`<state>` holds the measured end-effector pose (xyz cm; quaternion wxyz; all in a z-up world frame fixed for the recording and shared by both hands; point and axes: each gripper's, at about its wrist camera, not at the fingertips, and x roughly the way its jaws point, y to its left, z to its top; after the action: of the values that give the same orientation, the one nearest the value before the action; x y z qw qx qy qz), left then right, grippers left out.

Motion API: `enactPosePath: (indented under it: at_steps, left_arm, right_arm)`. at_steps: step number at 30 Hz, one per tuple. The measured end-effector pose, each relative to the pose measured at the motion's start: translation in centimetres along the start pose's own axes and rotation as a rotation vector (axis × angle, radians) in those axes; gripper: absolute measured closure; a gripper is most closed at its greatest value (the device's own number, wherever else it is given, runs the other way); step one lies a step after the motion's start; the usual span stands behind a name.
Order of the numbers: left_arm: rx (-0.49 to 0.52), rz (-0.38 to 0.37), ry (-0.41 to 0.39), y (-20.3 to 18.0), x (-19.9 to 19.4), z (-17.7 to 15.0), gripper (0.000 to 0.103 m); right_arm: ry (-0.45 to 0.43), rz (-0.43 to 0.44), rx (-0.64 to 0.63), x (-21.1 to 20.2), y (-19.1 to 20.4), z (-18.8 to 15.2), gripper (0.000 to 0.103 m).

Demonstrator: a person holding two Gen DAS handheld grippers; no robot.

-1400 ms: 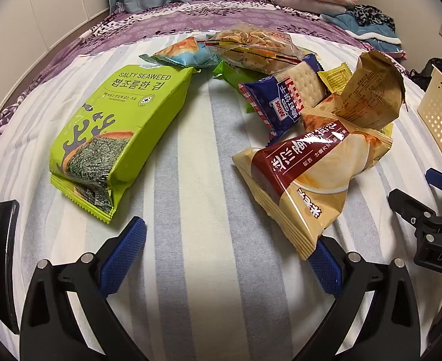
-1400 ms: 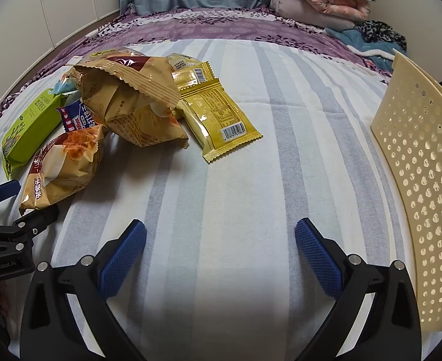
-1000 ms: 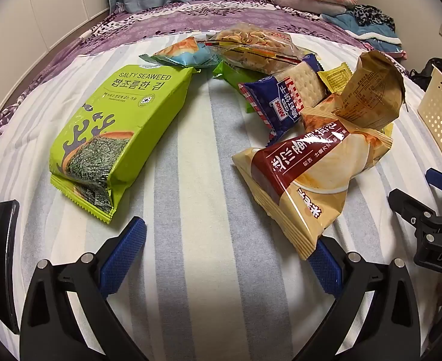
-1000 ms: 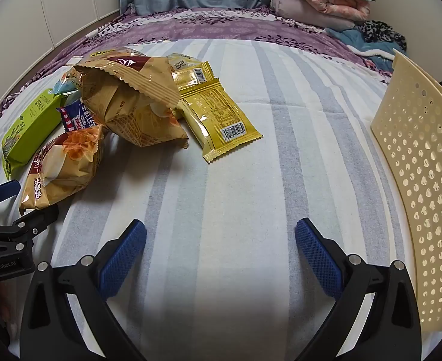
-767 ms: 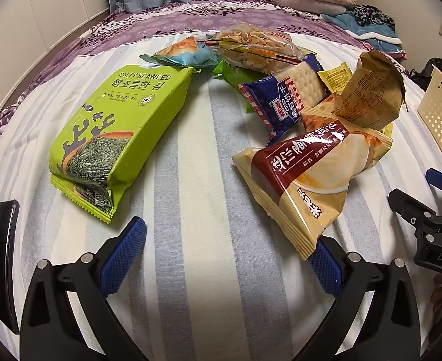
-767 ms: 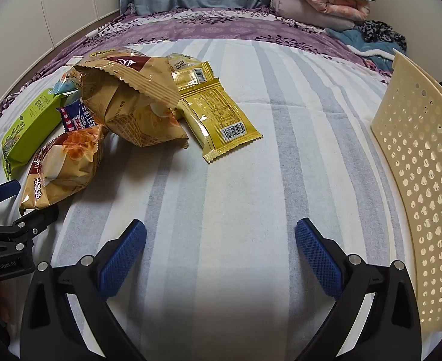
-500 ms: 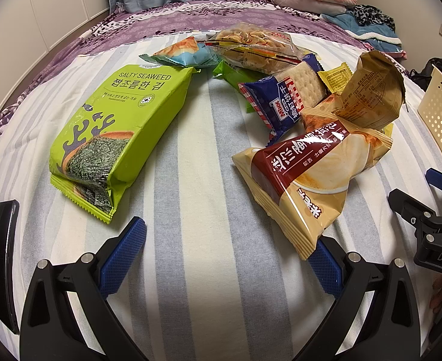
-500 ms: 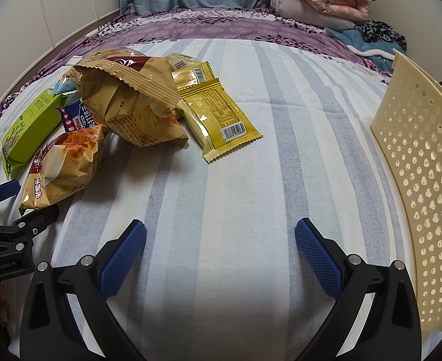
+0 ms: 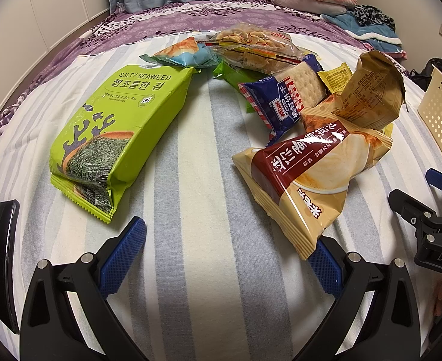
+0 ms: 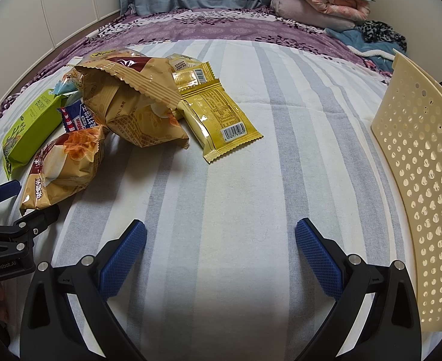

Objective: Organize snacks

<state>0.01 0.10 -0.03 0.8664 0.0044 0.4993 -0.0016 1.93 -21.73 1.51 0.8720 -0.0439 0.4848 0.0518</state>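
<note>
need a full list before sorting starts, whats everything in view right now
seaweed pack: 1, lime green, left of the pile
cracker pack: 1, blue and red, mid pile
noodle pack: 1, clear, far end of pile
light blue packet: 1, beside the noodle pack
green packet: 1, mostly hidden under the crackers
tan bags: 2, one lying flat, one open behind it
yellow packets: at least 2, right edge of pile
basket: 1, cream, perforated, far right
striped sheet: 1, under everything
folded bedding: a stack, far corner
left gripper: open, empty
right gripper: open, empty
</note>
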Motion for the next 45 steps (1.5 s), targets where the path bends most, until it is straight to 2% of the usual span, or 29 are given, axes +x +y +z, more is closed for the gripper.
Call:
enactPosePath:
  at_steps: [45]
  left_arm:
    - [0.002, 0.002, 0.0, -0.05, 0.29, -0.14, 0.002]
  right_arm:
    - [0.004, 0.002, -0.009, -0.11, 0.17, -0.1, 0.005]
